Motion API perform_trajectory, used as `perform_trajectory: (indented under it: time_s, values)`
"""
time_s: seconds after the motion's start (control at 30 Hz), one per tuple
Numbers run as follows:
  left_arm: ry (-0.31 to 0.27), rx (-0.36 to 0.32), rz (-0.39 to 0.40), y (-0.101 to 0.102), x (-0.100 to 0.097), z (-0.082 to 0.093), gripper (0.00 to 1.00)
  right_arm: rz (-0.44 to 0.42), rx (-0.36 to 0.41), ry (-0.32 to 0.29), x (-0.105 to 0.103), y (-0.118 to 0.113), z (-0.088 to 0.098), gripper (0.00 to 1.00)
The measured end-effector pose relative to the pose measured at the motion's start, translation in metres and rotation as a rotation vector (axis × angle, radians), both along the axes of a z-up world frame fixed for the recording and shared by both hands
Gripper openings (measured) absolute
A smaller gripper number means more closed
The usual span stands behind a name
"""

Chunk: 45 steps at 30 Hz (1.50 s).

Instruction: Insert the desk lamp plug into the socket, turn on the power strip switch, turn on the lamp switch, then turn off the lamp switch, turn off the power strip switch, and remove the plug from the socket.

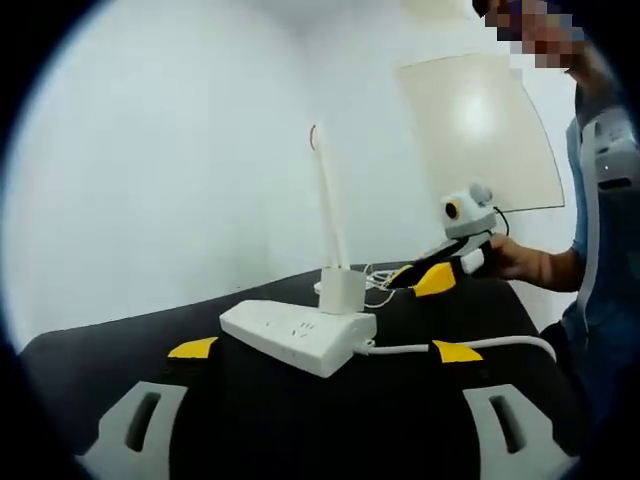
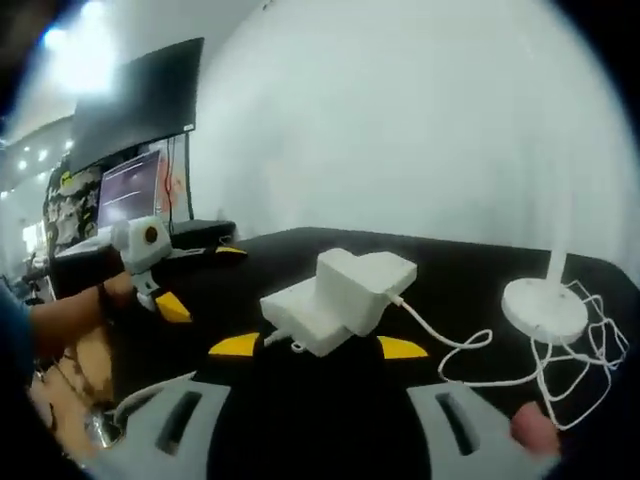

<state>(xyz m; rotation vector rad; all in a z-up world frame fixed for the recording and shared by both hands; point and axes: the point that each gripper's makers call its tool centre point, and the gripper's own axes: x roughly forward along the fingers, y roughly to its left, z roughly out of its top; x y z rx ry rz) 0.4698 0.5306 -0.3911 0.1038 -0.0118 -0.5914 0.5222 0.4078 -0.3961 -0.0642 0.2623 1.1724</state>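
Plug [image 2: 350, 290] sits seated in the power strip [image 1: 295, 336] on the black table [image 1: 120, 350], rigid and light on a limp cord [image 2: 440, 335], so we'd pinch its flat sides while bracing the strip; both left gripper [image 1: 325, 352] and right gripper [image 2: 318, 348] gape open, holding nothing.

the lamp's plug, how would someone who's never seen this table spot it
On the black table, find the white power strip. The plug is the chunky white block standing up from its end, with a thin white cord trailing to the lamp's round base.
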Motion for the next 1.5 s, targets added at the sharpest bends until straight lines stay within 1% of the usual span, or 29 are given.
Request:
perform_trajectory:
  time_s: [0.03,0.1,0.13,0.17,0.2,0.23,0.3,0.33,0.5,0.63,0.77,0.83,1.0,1.13,1.27,1.4,1.5]
  values:
    - [0.008,-0.004,-0.01,-0.002,-0.001,-0.001,0.81,0.001,0.008,0.026,-0.002,0.003,-0.001,0.44]
    - [0.028,-0.011,-0.022,-0.005,-0.001,-0.003,0.81,0.002,0.012,0.04,-0.004,0.009,-0.002,0.44]
    - [0.045,-0.016,-0.023,-0.007,-0.001,-0.004,0.8,-0.003,0.002,0.047,-0.004,0.012,-0.004,0.44]
    - [0.052,-0.017,-0.024,-0.009,-0.002,-0.005,0.8,-0.013,-0.017,0.047,-0.002,0.013,-0.008,0.44]
    - [0.06,-0.02,-0.026,-0.01,-0.002,-0.006,0.8,-0.032,-0.043,0.028,0.001,0.012,-0.011,0.44]
    - [0.068,-0.028,-0.03,-0.012,-0.003,-0.006,0.8,-0.037,-0.046,0.024,0.002,0.013,-0.012,0.44]
    - [0.075,-0.037,-0.033,-0.013,-0.003,-0.006,0.8,-0.052,-0.03,0.04,0.004,0.012,-0.011,0.44]
    - [0.074,-0.036,-0.035,-0.014,-0.003,-0.006,0.8,-0.059,-0.022,0.053,0.005,0.012,-0.011,0.44]
    - [0.05,-0.025,-0.031,-0.013,-0.004,-0.004,0.8,-0.06,-0.035,0.102,0.003,0.017,-0.022,0.44]
    - [0.037,-0.019,-0.034,-0.012,-0.004,-0.003,0.8,-0.07,-0.034,0.105,0.006,0.022,-0.022,0.44]
    - [0.031,-0.023,-0.033,-0.013,-0.005,-0.002,0.79,-0.07,-0.024,0.126,0.008,0.032,-0.022,0.44]
    - [0.027,-0.013,-0.03,-0.013,-0.005,-0.002,0.79,-0.063,-0.013,0.137,0.006,0.036,-0.021,0.44]
    - [0.025,-0.005,-0.032,-0.012,-0.005,-0.002,0.79,-0.085,0.01,0.172,0.01,0.039,-0.024,0.44]
    - [0.018,0.001,-0.032,-0.012,-0.005,-0.002,0.78,-0.098,0.009,0.178,0.012,0.047,-0.027,0.44]
    - [0.015,0.012,-0.03,-0.012,-0.006,-0.003,0.78,-0.121,0.01,0.186,0.017,0.046,-0.032,0.44]
    - [0.014,0.008,-0.029,-0.012,-0.006,-0.002,0.78,-0.145,0.038,0.186,0.022,0.044,-0.03,0.43]
    - [0.014,0.016,-0.028,-0.012,-0.007,-0.003,0.77,-0.146,0.037,0.186,0.024,0.045,-0.031,0.41]
